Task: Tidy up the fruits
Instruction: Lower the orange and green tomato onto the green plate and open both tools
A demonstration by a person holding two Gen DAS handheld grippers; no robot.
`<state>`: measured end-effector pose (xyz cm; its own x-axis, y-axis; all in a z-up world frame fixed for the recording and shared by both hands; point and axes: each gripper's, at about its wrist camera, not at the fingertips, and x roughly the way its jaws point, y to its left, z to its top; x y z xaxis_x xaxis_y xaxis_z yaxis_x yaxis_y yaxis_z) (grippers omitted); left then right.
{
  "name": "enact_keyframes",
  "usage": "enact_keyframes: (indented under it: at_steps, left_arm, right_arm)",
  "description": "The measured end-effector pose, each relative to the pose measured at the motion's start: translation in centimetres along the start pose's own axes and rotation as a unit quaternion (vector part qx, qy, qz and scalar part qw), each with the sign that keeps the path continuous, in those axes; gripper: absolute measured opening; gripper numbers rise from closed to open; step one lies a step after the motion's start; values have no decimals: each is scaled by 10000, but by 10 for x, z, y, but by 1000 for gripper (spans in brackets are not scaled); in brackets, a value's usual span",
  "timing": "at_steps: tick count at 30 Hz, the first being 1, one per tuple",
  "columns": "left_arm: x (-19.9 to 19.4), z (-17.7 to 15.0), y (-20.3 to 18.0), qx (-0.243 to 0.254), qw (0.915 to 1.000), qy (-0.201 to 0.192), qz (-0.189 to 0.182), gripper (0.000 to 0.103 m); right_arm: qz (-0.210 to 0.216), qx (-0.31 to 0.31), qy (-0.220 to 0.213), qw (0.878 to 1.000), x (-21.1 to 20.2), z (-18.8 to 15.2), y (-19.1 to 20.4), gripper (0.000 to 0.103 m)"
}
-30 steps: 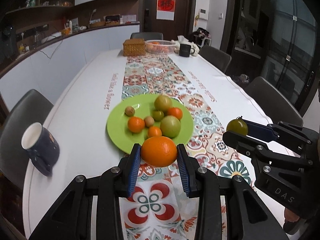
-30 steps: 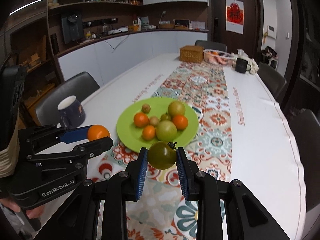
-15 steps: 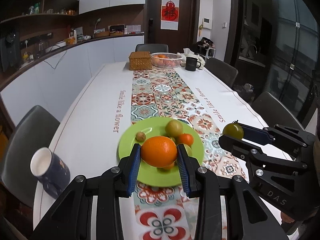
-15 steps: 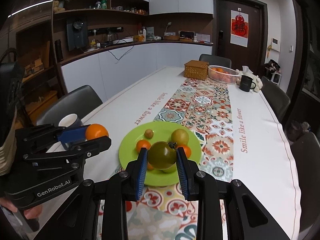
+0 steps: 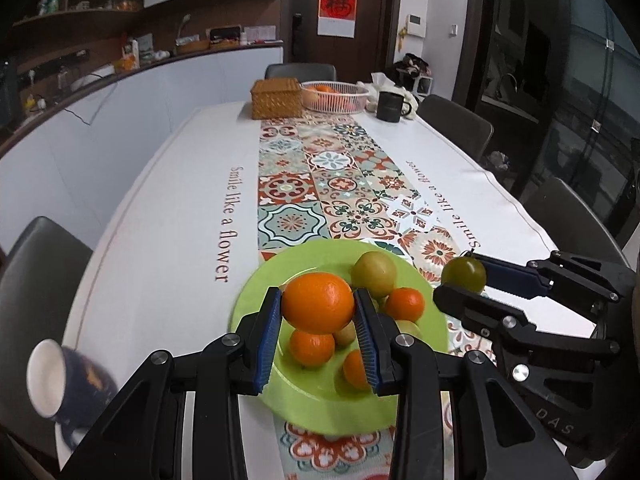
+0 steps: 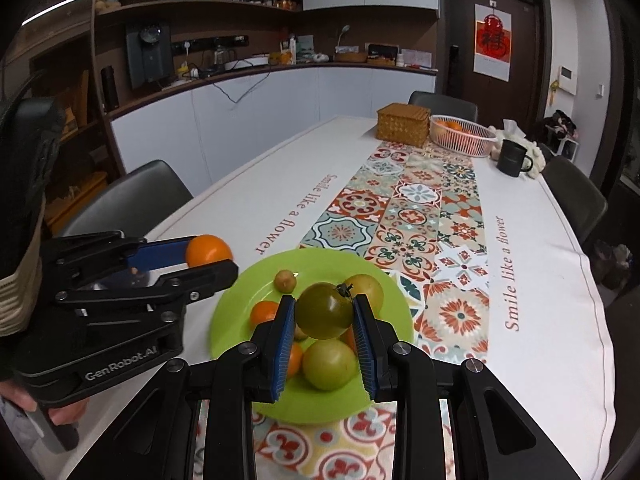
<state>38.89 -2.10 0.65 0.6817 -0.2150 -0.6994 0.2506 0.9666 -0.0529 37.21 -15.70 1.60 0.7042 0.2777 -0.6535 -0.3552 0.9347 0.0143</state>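
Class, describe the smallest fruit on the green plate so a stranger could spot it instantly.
Find the green plate on the patterned runner. At its far left edge, apart from the piled fruit, lies a small brownish fruit, much smaller than the oranges and green tomatoes.

Two wrist fisheyes side by side, facing along the table, angled down, sharing the green plate close below

Big orange is pinched between blue jaws, up in the air over the lime-green plate. The green tomato — dark stem on top — is clamped the same way. On the plate: small oranges, pale green fruits, and a tiny brownish one at about 10 o'clock.
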Motion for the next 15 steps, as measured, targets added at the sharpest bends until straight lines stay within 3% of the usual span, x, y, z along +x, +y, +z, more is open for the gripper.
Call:
enact_keyframes:
  at_steps: [8,15]
  left_arm:
    - [45,8,3,135,9993,340,-37,36]
    - [60,9,2,357,9980,507,-110,39]
  right_arm:
    - [58,-62,392,9992,44,-4,-8,30]
    - [73,-7,487,9988,60,-11,-11,30]
